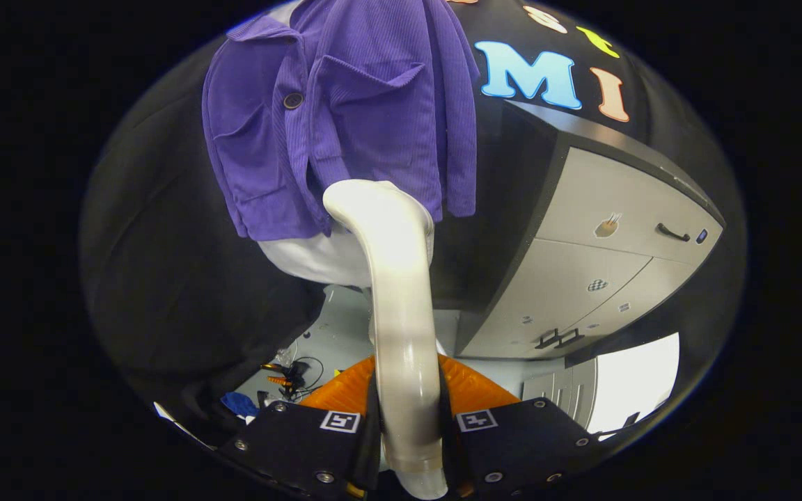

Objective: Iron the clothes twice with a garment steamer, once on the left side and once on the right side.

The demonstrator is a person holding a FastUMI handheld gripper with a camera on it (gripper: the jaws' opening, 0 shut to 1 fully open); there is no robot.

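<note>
My claw (408,410) clenches one smooth, pale, curved garment steamer (401,299) between both fingers, its head against the hem of one purple ribbed shirt (345,111) hanging ahead, two chest pockets, one dark button (293,101).

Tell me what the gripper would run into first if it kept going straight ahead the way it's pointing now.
The gripper is shut on the white steamer, so the steamer's head leads. Straight on, it would probably meet the lower hem of the purple shirt first, with the white garment just beneath; depth is hard to judge.
</note>
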